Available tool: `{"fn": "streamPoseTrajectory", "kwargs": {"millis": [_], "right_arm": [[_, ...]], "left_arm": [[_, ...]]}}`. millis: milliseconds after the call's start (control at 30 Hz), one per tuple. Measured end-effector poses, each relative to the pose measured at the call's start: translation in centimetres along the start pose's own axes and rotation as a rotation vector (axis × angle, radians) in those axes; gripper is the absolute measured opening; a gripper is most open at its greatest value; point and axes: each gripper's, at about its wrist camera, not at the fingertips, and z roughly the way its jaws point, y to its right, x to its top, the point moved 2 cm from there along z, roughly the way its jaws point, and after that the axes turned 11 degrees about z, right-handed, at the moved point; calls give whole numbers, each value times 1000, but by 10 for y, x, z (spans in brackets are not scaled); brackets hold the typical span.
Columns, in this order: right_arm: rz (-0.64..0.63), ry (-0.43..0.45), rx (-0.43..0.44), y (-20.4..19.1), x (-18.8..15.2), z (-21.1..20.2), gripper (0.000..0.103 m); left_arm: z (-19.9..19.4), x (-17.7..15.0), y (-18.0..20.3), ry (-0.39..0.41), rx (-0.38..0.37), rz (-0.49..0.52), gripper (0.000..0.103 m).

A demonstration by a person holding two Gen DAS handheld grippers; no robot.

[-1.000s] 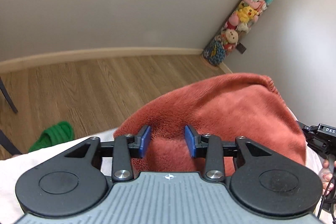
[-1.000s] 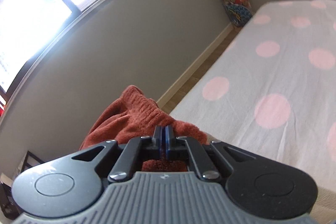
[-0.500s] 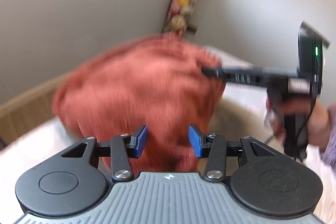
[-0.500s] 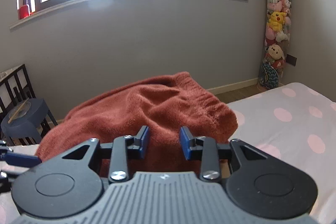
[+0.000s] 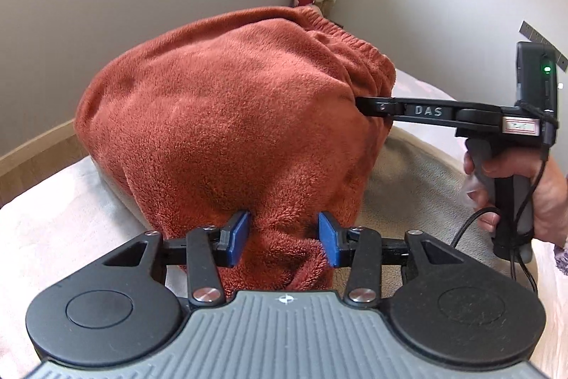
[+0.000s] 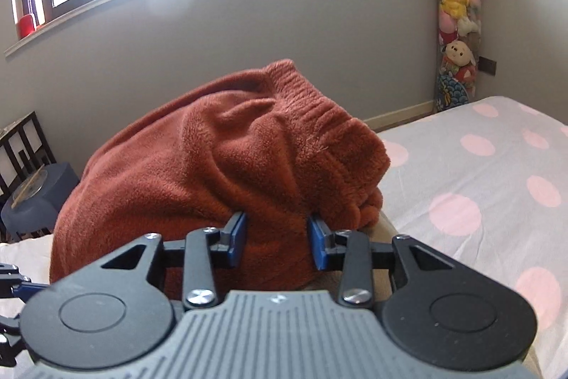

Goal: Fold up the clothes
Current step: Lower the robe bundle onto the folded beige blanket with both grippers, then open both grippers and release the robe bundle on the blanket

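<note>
Both claws, left claw (image 5: 283, 238) and right claw (image 6: 277, 239), spread around bunched rust fleece garment (image 5: 227, 126) on bed (image 6: 497, 187), likely poised to pinch.

A fleece garment (image 5: 230, 116) lay heaped on the bed (image 6: 479, 187), near its edge. The left gripper (image 5: 284, 238) sat at the heap's near side, the right gripper (image 6: 277, 242) at its right. Behind stood a wall, with a toy column (image 6: 456, 20) in the corner.

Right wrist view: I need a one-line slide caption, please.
Open right gripper straddling a rust-red fleece garment heaped on a polka-dot bed.
</note>
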Motion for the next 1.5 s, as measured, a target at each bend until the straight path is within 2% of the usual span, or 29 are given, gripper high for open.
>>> {"fn": "streamPoseTrajectory", "kwargs": {"millis": [200,333,367,433,467,600,767,867,900,967,1067,1200,1367,1500], "right_arm": [[43,31,12,-4,-9,-42,42],[52,45,29,-11,-19,-71,45],[60,46,33,-12,-21,-77,49],[75,49,47,-15,-27,-91,55],[80,51,53,-17,-31,-98,56],[78,72,65,-32,-53,-121,60],[77,104,22,-51,-91,-145,60],[90,121,-9,-66,-115,-162,65],[96,131,-21,-71,-123,-167,69],[121,150,-41,-82,-137,-175,69],[156,172,-86,-100,-154,-183,70],[146,179,-121,-129,-170,-190,71],[124,188,-144,-155,-183,-193,77],[133,185,-182,-164,-191,-190,78]], "left_arm": [[-29,-4,10,39,62,-5,50],[-48,-10,28,82,133,-3,63],[-52,-12,33,90,149,-4,64],[-58,-19,41,98,173,4,73],[-60,-22,45,103,185,14,75],[-69,-33,56,131,246,66,75],[-79,-54,63,165,331,137,75],[-90,-69,63,185,339,182,75],[-95,-73,62,177,340,207,75],[-105,-76,59,156,352,255,75],[-124,-78,46,172,383,227,78],[-134,-83,32,197,361,154,78],[-135,-87,31,175,439,194,78],[-131,-90,28,168,430,212,78]]}}
